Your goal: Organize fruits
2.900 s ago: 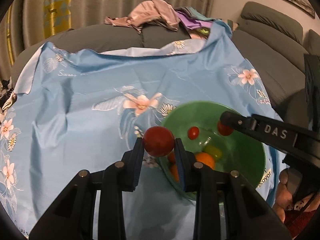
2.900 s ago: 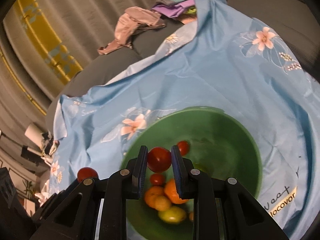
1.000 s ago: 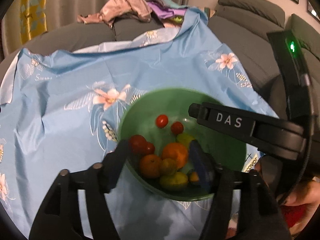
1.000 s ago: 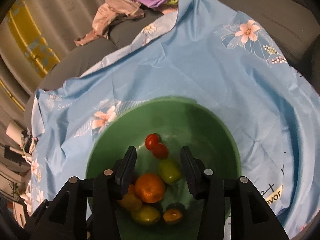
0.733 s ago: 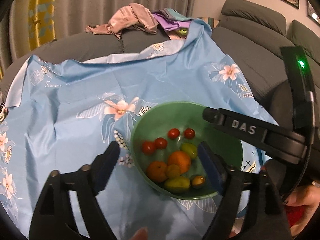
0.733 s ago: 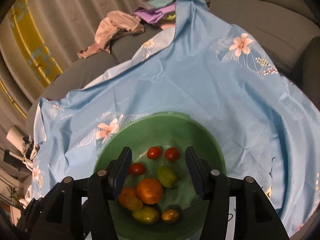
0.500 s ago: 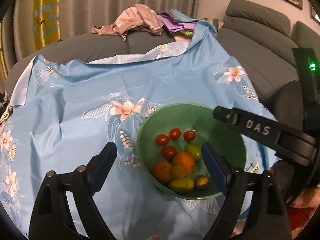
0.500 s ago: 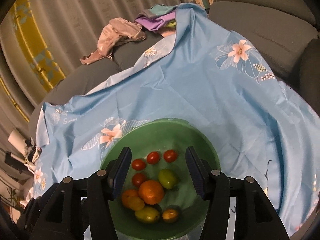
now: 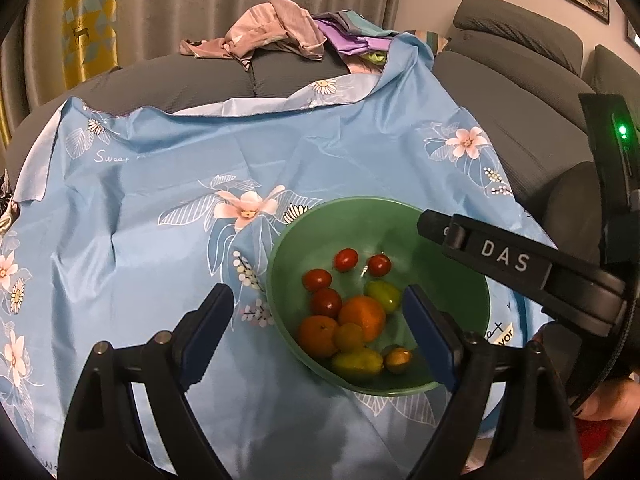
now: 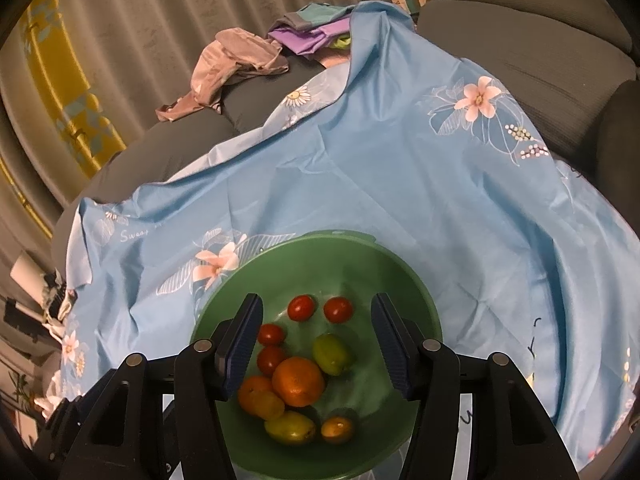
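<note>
A big grey sofa goes around the far side and the right. A pile of clothes sits on its far edge. A blue cloth with flowers is spread over most of it.

On the near right part of the cloth sits a green bowl. All the fruit I can see is inside it. The biggest is an orange in the middle. A smaller orange touches it on the left. A green fruit sits just to the right. Four little red tomatoes are on the far and left side. A small yellow-green fruit lies at the near edge.

The left gripper hangs over the bowl with its jaws wide apart and nothing between them. The right gripper is also above the bowl, jaws apart and empty.

The task looks about done. But the bowl sits on soft, wrinkly cloth over a cushion. If a gripper bumps the rim, the bowl could tip and the round fruit would roll off. The two grippers are also close, so they could knock each other.
</note>
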Demonstrator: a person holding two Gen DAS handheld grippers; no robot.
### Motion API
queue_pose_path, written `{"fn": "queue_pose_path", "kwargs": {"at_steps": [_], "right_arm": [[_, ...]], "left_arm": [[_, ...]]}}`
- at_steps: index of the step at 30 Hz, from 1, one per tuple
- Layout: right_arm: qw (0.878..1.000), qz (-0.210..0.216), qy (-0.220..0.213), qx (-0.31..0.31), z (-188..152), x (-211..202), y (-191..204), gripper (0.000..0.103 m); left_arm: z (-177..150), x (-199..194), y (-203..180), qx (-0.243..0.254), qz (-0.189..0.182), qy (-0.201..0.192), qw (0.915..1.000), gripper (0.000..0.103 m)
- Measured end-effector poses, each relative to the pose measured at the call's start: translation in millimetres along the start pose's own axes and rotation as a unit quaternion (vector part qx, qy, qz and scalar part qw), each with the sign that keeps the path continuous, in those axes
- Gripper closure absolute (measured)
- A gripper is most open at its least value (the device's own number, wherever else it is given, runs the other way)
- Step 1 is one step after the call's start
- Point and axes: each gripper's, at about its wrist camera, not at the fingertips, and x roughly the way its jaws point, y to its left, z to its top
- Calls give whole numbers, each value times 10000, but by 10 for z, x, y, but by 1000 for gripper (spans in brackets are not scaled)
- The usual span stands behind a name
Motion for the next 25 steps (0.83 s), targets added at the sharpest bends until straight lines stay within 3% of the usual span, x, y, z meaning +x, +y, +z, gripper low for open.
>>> {"fn": "queue_pose_path", "kwargs": {"at_steps": [25], "right_arm": [[9997,5,-37,-240,1,-53,80,46]], "left_arm": [[22,-42,178,-182,129,-8,9998,17]]}}
